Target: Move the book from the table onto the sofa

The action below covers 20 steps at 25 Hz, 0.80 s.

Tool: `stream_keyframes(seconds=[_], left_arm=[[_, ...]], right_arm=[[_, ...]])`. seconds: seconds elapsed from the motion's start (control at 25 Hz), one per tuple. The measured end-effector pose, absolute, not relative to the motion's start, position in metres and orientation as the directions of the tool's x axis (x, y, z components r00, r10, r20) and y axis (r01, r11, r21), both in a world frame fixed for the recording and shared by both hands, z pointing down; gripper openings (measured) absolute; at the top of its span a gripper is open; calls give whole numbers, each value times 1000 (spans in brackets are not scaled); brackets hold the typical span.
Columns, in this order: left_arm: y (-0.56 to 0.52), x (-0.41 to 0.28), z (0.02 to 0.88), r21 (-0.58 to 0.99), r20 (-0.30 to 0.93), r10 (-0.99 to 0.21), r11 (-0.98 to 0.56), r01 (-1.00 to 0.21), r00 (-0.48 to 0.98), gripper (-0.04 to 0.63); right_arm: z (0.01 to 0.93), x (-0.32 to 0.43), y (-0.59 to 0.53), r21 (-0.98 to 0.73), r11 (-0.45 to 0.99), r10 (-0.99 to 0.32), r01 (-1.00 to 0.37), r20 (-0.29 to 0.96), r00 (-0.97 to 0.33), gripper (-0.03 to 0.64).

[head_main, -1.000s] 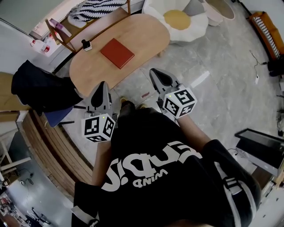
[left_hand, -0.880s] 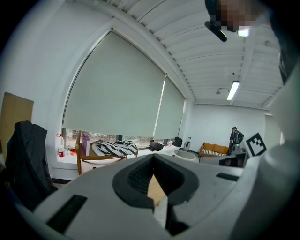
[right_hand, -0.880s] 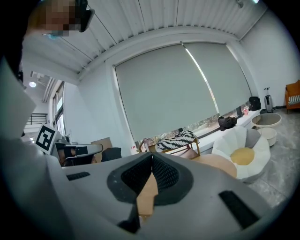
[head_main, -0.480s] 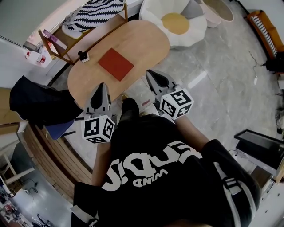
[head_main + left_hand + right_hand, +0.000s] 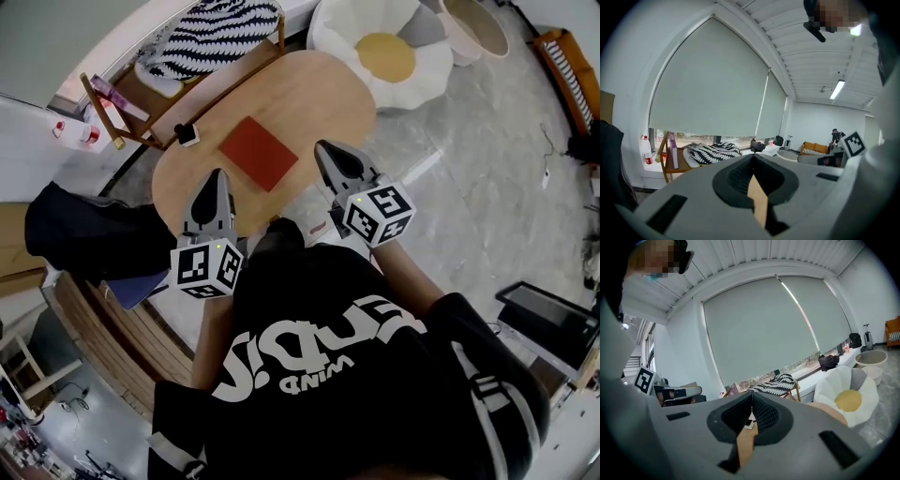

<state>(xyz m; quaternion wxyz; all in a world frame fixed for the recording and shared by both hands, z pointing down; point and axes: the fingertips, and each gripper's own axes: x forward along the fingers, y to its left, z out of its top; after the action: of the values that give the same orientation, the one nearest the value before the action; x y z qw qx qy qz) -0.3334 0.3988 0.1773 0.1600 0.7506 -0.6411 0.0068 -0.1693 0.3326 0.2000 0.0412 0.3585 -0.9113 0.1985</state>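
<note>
From the head view, the red book point(image 5: 260, 153) is seen lying flat on the oval tabletop point(image 5: 328, 89), just beyond the left gripper point(image 5: 218, 175) and right gripper point(image 5: 325, 147). In the left gripper view, the jaws are shown together and empty. In the right gripper view, the jaws are likewise closed on nothing.

Soft even daylight, blinds glowing, strong fisheye warping, dark vignetted corners
</note>
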Motion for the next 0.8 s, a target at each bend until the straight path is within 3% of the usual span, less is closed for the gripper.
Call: stream_keyframes(seconds=[0.28, 0.8], left_arm=[[359, -366, 179, 239, 214, -956, -147, -960, 200, 9], [314, -393, 205, 277, 266, -958, -30, -960, 107, 9]], right_arm=[[208, -198, 293, -333, 638, -655, -694, 239, -717, 2], [233, -230, 232, -360, 681, -562, -638, 302, -770, 2]])
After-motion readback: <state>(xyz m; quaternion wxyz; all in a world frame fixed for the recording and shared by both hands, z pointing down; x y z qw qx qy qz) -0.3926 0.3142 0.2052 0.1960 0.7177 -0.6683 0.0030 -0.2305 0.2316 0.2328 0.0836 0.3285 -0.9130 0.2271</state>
